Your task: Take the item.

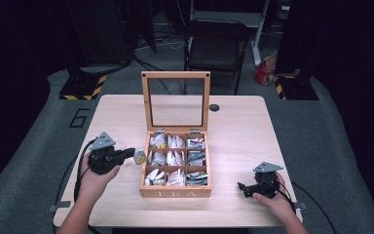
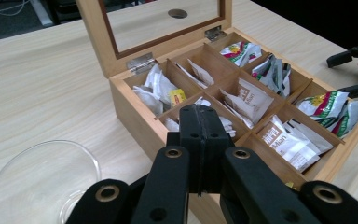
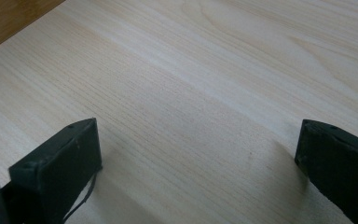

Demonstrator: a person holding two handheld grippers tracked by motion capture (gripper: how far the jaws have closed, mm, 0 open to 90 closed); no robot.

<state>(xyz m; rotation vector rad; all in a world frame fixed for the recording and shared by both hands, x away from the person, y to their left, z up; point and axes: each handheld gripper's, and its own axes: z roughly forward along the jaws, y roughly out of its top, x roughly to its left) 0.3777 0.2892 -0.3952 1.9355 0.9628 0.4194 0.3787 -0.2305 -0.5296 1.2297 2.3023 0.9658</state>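
A wooden tea box point(image 1: 175, 192) point(image 2: 130, 116) stands mid-table with its glass lid point(image 1: 176, 100) raised upright. Its nine compartments hold tea bags point(image 1: 175, 158) point(image 2: 247, 100). My left gripper point(image 1: 130, 154) point(image 2: 200, 114) hovers just left of the box, pointing at it, jaws pressed flat together. In the high view a small pale-and-yellow packet point(image 1: 140, 156) sits right at its tips; whether it is pinched is unclear. A clear glass point(image 2: 39, 179) rests on the table, low on the left of the left gripper view. My right gripper point(image 1: 245, 188) point(image 3: 196, 154) lies on the table right of the box, open, nothing between its fingers.
The light wooden table point(image 1: 238, 131) point(image 3: 205, 70) has a round cable hole point(image 1: 214, 107) behind the box. A black chair point(image 1: 216, 46) stands beyond the far edge. Bare tabletop lies on both sides of the box.
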